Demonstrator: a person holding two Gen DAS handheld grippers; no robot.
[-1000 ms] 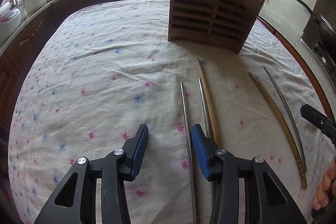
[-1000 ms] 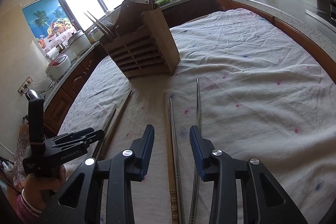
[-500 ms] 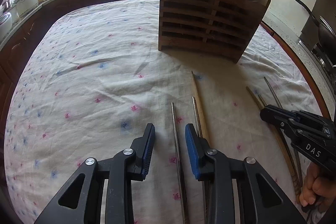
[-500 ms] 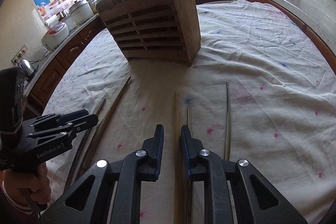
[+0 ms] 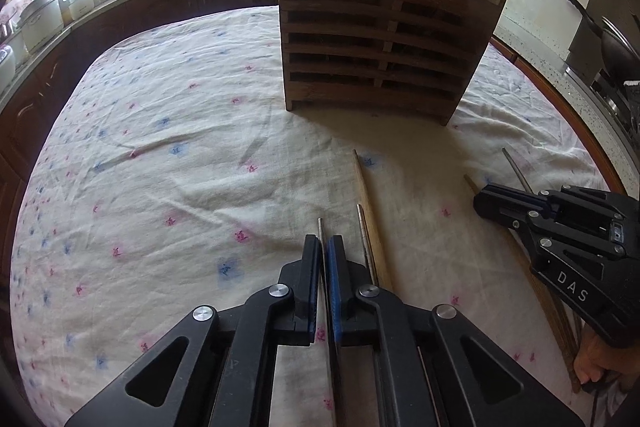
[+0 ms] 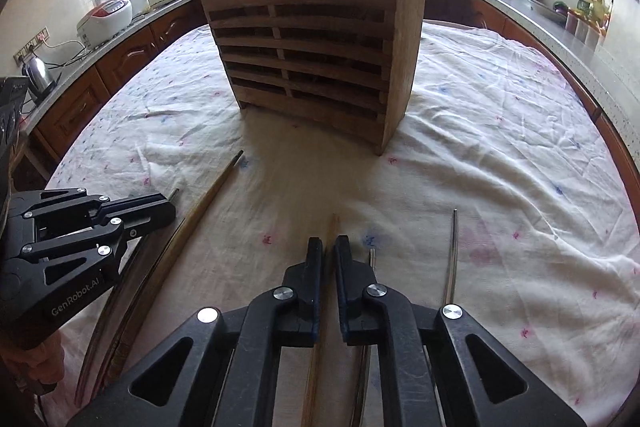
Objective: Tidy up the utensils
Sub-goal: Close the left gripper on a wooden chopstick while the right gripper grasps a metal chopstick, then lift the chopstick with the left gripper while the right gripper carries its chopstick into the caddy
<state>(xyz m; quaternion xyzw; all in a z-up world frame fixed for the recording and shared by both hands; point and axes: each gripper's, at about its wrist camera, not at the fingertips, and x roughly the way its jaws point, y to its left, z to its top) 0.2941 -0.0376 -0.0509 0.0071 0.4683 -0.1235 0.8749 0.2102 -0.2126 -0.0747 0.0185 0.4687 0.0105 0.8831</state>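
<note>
Both hand-held grippers are down on the cloth of the worktop. The left hand-held gripper has just closed its jaws on a steel chopstick, whose tip pokes out ahead of the pads. The right hand-held gripper has just closed on a wooden chopstick. More chopsticks lie loose alongside. The wooden holder stands upright beyond them, apart.
</note>
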